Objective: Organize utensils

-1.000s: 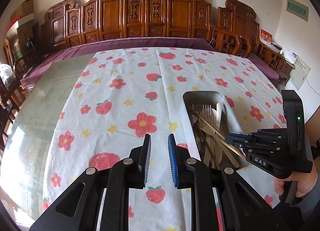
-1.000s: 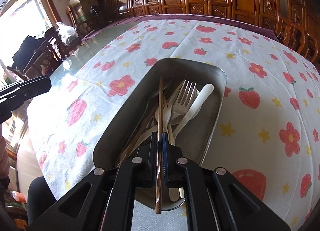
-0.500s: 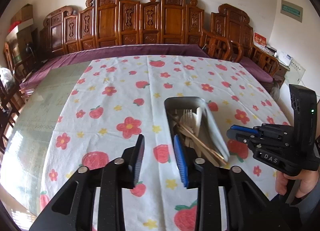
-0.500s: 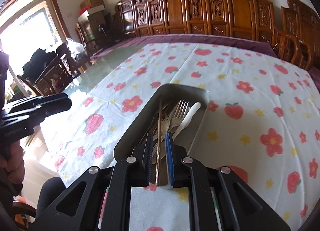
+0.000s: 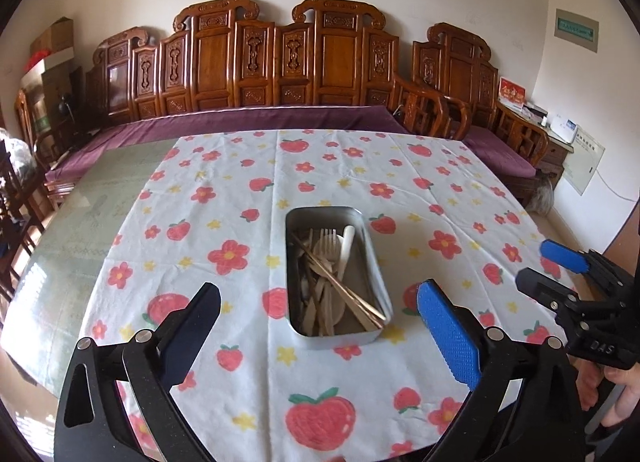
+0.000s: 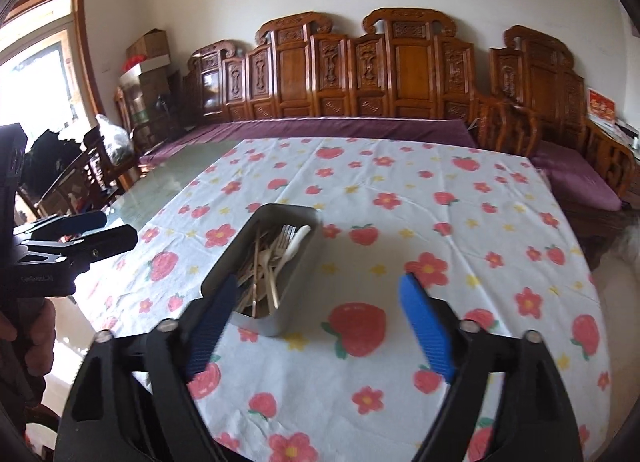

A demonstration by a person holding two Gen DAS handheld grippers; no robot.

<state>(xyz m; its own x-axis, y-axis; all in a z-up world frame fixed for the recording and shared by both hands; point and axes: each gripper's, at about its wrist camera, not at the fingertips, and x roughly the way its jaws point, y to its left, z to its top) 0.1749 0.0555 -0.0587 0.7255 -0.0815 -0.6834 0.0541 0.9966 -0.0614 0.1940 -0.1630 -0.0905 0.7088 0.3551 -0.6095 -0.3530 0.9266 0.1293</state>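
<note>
Both empty grippers, left [image 5: 318, 326] and right [image 6: 316, 326], having just been opening wide, are hovering at frame bottom; rectangular grey metal tray [image 5: 374, 258] is holding the utensils [image 5: 328, 278]; sorting appears complete.

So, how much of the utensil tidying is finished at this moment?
Done: the fork, white spoon and chopsticks all lie inside the metal tray; no utensil shows on the tablecloth. In hand: nothing. The left gripper and right gripper have just been opening, with nothing between their fingers. Left: seemingly nothing, though the utensils lie crossed in one pile.
</note>
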